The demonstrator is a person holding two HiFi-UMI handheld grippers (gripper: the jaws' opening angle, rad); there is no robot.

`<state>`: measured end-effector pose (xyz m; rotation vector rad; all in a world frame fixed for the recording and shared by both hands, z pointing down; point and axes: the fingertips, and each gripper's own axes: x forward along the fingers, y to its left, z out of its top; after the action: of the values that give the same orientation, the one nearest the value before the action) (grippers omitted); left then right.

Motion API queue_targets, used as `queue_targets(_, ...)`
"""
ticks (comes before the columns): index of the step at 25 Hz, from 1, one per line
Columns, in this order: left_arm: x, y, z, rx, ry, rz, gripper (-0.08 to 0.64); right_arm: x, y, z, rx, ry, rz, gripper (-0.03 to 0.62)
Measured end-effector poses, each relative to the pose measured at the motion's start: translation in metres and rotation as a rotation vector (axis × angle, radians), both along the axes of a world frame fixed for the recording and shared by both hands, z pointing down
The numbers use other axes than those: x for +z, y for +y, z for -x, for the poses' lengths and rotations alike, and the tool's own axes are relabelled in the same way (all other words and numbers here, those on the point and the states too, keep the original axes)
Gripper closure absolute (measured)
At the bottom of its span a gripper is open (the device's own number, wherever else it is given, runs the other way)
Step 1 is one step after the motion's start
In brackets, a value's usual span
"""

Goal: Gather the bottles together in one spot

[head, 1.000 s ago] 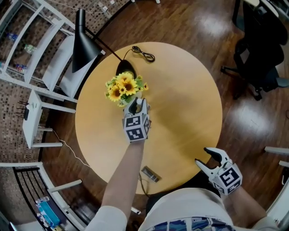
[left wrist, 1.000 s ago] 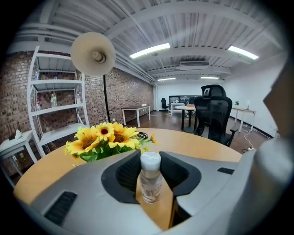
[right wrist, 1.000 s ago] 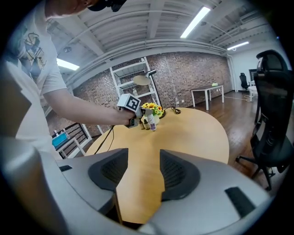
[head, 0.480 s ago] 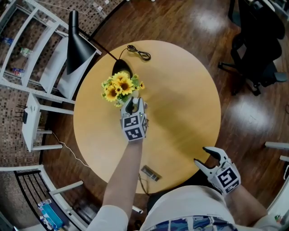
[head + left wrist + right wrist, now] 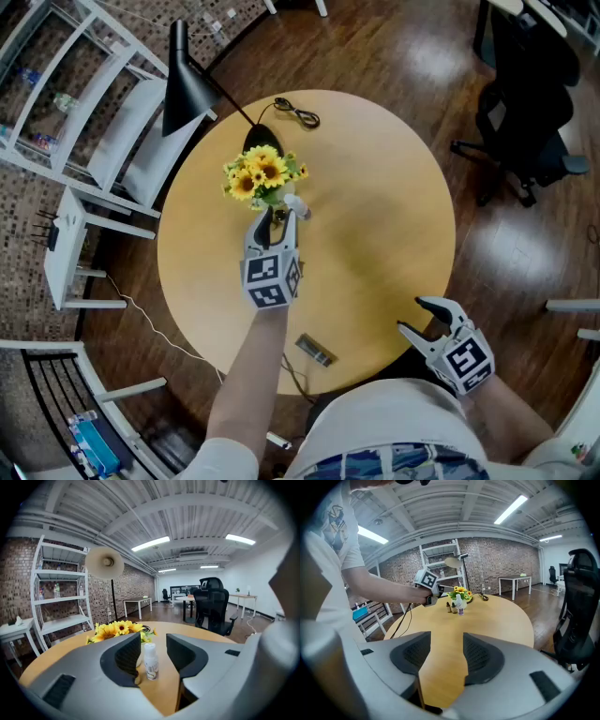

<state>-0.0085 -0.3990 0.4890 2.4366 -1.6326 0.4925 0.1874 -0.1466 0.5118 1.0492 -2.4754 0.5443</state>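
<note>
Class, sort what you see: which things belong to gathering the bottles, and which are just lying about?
Job: white bottle; two small brown bottles.
Lying about: sunflowers; black lamp; cable; small grey device.

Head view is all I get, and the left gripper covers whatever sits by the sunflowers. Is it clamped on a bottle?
Observer: No. The left gripper view shows a white bottle standing upright on the table. The jaws of the left gripper are opening on either side of it, and the pads are off it.
Operator: Any other bottles near it?
Observer: Yes. The right gripper view shows two small dark bottles standing close beside the white one, in front of the sunflowers.
</note>
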Motion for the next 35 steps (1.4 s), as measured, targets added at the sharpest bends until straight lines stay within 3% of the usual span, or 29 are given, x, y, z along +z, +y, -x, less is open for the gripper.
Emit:
queue_targets(4,-0.031,0.071,0.025,0.020,0.082,0.005,0.383,-0.010,0.018,0.027,-0.016,-0.016,-0.026,0.348)
queue_targets(9,-0.053,0.183,0.083,-0.005,0.128,0.049,0.382,-0.031,0.051,0.066,-0.027,-0.029,-0.074,0.348)
queue_targets(16,-0.064,0.338,0.154,0.016,0.218,0.105,0.382,-0.058,0.116,0.109,-0.006,0.006,-0.101,0.348)
queue_targets(21,-0.052,0.429,0.195,-0.020,0.260,0.140,0.382,-0.064,0.172,0.141,0.024,0.038,-0.114,0.348)
queue_targets(28,-0.010,0.527,0.218,-0.051,0.243,0.270,0.380,-0.049,0.253,0.174,0.056,0.069,-0.072,0.348)
queue_targets(35,0.003,0.554,0.232,-0.034,0.251,0.320,0.380,-0.042,0.282,0.195,0.054,0.085,-0.069,0.348)
